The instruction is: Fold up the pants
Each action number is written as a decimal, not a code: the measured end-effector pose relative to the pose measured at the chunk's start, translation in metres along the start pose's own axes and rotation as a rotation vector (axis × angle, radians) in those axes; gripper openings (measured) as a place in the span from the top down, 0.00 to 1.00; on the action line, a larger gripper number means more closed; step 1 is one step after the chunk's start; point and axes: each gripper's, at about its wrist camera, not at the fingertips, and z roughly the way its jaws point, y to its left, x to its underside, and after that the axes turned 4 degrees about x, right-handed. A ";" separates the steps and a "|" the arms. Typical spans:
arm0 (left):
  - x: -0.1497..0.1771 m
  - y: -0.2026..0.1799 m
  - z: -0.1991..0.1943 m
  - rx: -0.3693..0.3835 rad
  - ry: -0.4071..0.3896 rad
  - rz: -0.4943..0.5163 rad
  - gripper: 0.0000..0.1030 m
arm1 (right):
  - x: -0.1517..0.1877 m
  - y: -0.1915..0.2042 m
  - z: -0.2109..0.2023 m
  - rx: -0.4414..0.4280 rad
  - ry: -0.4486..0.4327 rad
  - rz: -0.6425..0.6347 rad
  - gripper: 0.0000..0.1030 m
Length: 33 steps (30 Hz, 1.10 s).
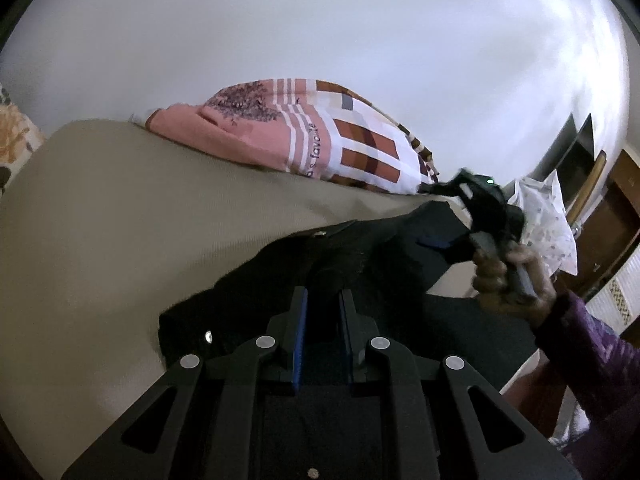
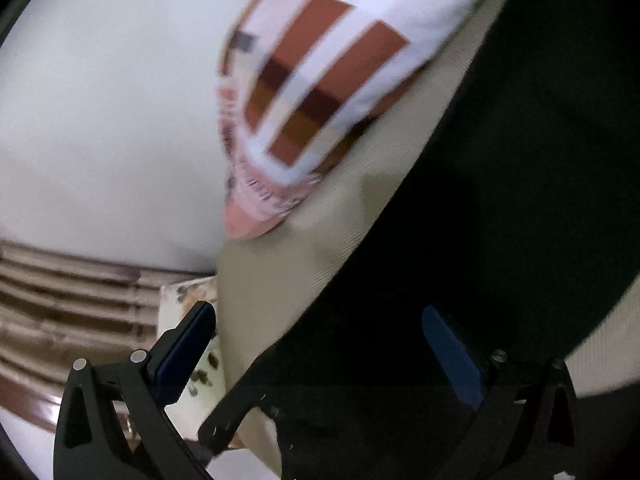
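Black pants (image 1: 360,264) lie on a beige bed sheet (image 1: 120,220). My left gripper (image 1: 323,300) is low over the pants near the waistband, its blue-padded fingers close together with black cloth between them. My right gripper (image 1: 460,240) shows in the left wrist view at the pants' far right, held in a hand. In the right wrist view the right gripper (image 2: 320,332) is wide open, its jaws far apart over the edge of the pants (image 2: 500,200); the view is blurred.
A pink, white and brown patterned pillow (image 1: 320,136) lies at the far side of the bed, also in the right wrist view (image 2: 328,80). A white floral cloth (image 1: 548,216) and wooden furniture (image 1: 616,208) stand at the right. A white wall is behind.
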 end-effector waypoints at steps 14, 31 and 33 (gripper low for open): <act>0.040 -0.001 -0.032 -0.034 0.074 -0.064 0.85 | 0.083 -0.021 -0.048 0.056 -0.028 -0.031 0.91; 0.126 0.003 -0.056 -0.154 0.254 -0.182 0.85 | 0.239 -0.105 -0.051 0.102 0.131 0.090 0.99; 0.118 0.003 -0.071 -0.181 0.206 -0.189 0.85 | 0.238 -0.102 -0.054 0.061 0.124 0.070 0.94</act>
